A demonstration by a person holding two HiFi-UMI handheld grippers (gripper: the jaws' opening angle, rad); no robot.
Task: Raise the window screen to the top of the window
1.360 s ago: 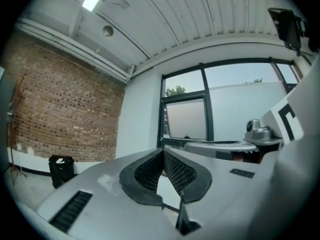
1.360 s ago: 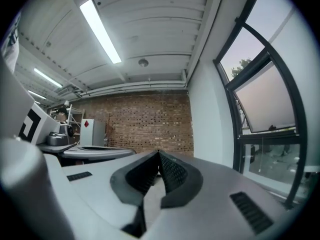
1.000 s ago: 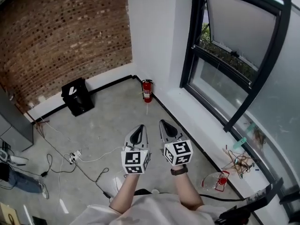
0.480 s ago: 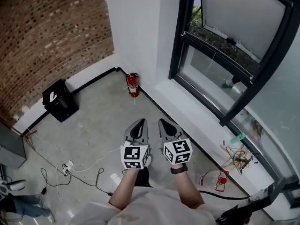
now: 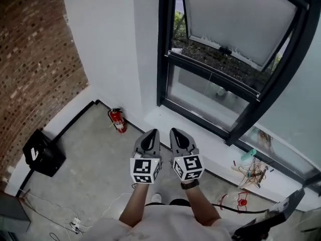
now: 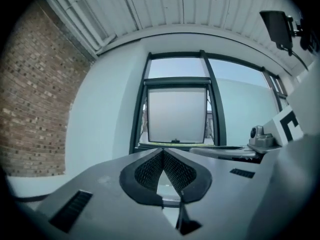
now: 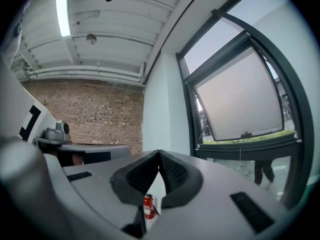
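A black-framed window (image 5: pixel 165 49) fills the wall ahead, with a grey pane (image 5: pixel 241 19) tilted outward at its top and a small handle (image 5: pixel 225 50) at that pane's lower edge. The same pane (image 6: pixel 176 115) shows straight ahead in the left gripper view, and the pane (image 7: pixel 240 99) sits to the right in the right gripper view. My left gripper (image 5: pixel 151 133) and right gripper (image 5: pixel 176 132) are held side by side, level, well short of the window. Both are shut with nothing between the jaws.
A red fire extinguisher (image 5: pixel 117 120) stands on the floor by the white wall corner. A black box (image 5: pixel 42 153) sits at the left near the brick wall (image 5: pixel 30 69). Tangled wire and small items (image 5: pixel 251 172) lie along the white sill (image 5: pixel 220 154). Cables (image 5: pixel 75 225) trail on the floor.
The view has swung right toward the window, which is now larger and nearer. Extinguisher and black box have slid left. Both grippers stay shut and side by side.
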